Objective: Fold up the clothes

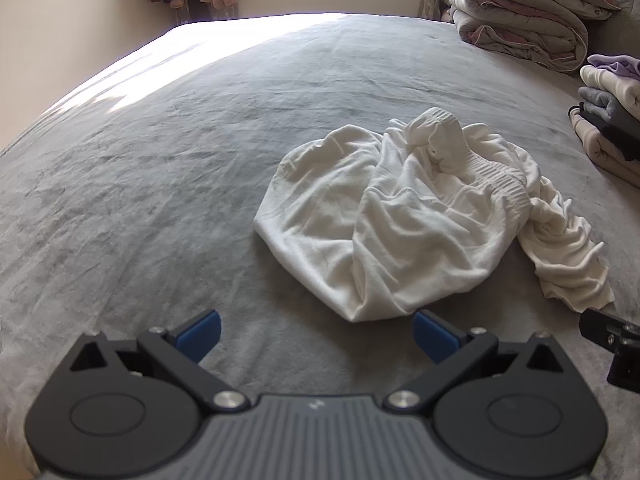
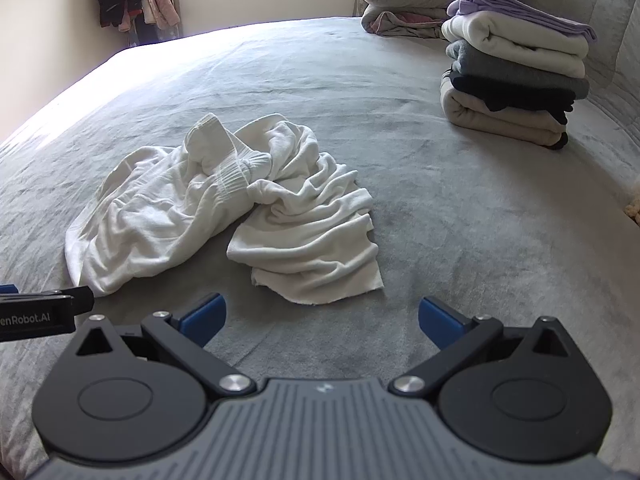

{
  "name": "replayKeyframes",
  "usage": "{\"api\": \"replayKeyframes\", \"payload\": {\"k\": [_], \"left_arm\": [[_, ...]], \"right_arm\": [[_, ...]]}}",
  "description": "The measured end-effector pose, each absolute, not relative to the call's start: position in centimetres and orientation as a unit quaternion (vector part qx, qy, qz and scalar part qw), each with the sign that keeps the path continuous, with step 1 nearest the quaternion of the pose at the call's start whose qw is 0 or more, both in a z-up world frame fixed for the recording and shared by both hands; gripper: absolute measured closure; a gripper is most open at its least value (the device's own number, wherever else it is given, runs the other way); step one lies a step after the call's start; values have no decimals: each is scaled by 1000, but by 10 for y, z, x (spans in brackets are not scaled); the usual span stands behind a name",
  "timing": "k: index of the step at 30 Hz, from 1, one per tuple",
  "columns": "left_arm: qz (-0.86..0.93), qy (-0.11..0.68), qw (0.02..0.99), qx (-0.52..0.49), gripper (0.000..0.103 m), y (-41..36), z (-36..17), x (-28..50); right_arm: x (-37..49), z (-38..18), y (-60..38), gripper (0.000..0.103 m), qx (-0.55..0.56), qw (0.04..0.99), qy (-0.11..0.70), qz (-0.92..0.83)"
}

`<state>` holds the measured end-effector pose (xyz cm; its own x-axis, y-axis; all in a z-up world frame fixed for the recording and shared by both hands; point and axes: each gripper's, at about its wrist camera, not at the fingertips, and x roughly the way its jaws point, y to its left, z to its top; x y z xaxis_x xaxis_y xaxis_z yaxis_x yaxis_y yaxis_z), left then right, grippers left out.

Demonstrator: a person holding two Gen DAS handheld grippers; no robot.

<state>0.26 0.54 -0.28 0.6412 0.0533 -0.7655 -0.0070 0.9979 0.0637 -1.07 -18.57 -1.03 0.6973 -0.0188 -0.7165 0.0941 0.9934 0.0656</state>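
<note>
1. White crumpled cotton garment with a ribbed band, maybe trousers or a long-sleeved top, lies bunched mid-frame on the grey plush bedspread; in the right wrist view it sits centre-left.
2. Left gripper with blue pads: jaws spread wide, nothing held, low centre of frame, just short of the garment's near fold.
3. Right gripper with blue pads: also wide apart, empty, near the frayed hem at lower centre.
4. Stack of folded clothes, purple on top, upper right, well apart from the garment; rolled grey-pink quilts behind it.
5. Not yet flattened; folding looks unstarted.
6. Risks: layers overlap, so a pinch may catch two plies or the bedspread pile and drag everything; grabbing mismatched edges would twist it further; ribbed band is buried, hard to find corners.
</note>
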Motion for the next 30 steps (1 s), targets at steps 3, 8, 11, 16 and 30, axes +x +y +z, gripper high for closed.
{"api": "replayKeyframes", "payload": {"k": [3,8,11,16,30], "left_arm": [[18,423,906,28,0,6,-3,2],[19,422,906,28,0,6,-3,2],[19,423,905,28,0,6,-2,2],[19,423,906,28,0,6,-2,3],[20,423,905,29,0,6,-3,3]], "right_arm": [[-10,-10,-186,0,50,920,388,-31],[-11,-10,-186,0,50,919,389,-31],[-11,-10,-187,0,51,919,390,-31],[-11,-10,-186,0,51,919,391,-30],[-10,-11,-186,0,50,918,393,-29]]}}
